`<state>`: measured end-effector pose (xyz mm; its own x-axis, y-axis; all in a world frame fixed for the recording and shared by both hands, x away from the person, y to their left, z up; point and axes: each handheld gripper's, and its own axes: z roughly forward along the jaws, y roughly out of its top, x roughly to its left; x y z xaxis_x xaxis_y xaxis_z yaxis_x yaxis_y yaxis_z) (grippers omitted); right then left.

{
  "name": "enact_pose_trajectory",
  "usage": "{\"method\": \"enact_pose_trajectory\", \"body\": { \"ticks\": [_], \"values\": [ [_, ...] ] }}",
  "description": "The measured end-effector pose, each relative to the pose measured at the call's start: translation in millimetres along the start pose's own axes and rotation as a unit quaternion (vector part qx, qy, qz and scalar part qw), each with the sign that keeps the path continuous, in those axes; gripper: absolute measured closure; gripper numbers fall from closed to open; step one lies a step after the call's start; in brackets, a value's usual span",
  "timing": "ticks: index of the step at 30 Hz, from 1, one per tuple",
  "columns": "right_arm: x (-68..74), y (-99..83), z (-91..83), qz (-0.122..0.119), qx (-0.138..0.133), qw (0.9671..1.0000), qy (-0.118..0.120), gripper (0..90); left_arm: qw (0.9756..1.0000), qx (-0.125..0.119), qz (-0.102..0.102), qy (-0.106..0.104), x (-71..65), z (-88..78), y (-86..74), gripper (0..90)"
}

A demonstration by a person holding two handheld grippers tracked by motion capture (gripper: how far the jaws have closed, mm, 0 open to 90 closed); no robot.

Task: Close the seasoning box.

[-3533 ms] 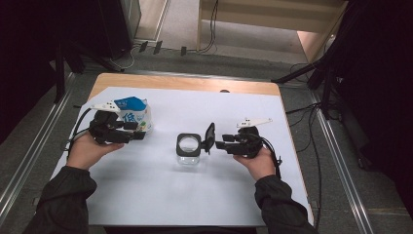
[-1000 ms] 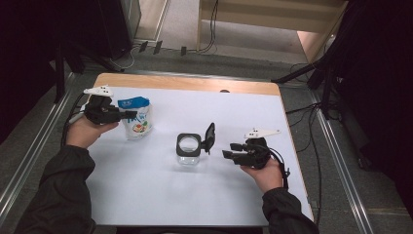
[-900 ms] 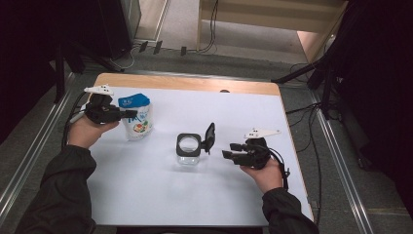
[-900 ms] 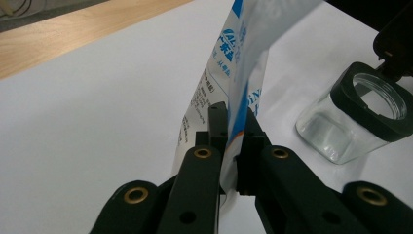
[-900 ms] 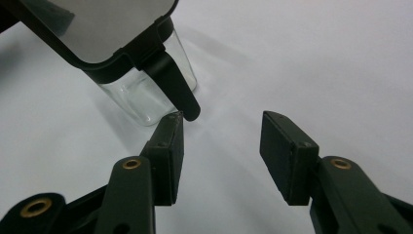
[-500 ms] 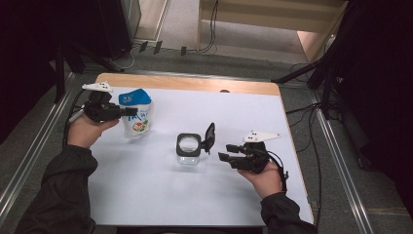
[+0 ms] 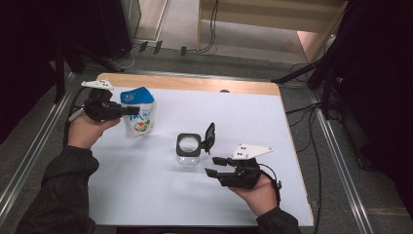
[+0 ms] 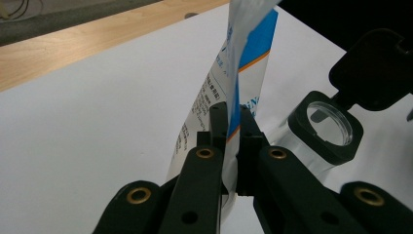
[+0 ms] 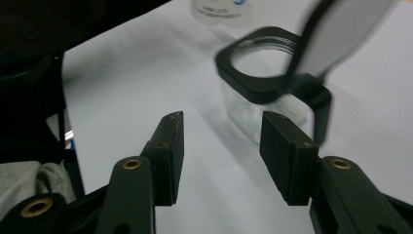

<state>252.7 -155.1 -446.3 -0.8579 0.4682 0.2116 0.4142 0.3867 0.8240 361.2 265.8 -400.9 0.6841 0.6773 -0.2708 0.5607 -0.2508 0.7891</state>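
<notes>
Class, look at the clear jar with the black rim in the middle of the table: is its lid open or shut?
Open. The jar has its hinged black lid flipped up beside the rim, and the round mouth is uncovered.

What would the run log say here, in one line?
left gripper: shut on pouch | right gripper: open, holding nothing, near jar | jar lid: flipped open

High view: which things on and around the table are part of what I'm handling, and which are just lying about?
In the job:
- blue and white pouch, pinched in the left gripper
- clear jar with its black lid flipped open
- right gripper, open, beside the jar

Lying about:
- cables on the floor
- wooden shelf behind the table
</notes>
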Motion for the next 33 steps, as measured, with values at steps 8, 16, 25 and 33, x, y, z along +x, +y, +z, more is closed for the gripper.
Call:
{"method": "enact_pose_trajectory", "body": {
  "ticks": [8,16,25,33],
  "values": [
    [20.6,9.8,21.5,-0.012,0.014,0.9993,0.033,51.5,1.0,-0.004,-0.004,0.002,-7.9,-8.9,0.1,90.0],
    [38.0,19.9,46.5,-0.037,0.029,0.9971,0.059,51.7,0.9999,-0.009,-0.007,0.006,-11.4,-17.0,-5.6,90.0],
    [49.1,26.5,74.1,-0.05,0.048,0.9944,0.079,51.7,0.9997,-0.009,-0.019,0.007,-18.4,-27.2,-12.6,90.0],
    [57.7,35.3,102.4,-0.067,0.059,0.9921,0.089,50.6,0.9996,-0.012,-0.025,0.009,-26.2,-35.8,-16.7,90.0]
  ]
}}
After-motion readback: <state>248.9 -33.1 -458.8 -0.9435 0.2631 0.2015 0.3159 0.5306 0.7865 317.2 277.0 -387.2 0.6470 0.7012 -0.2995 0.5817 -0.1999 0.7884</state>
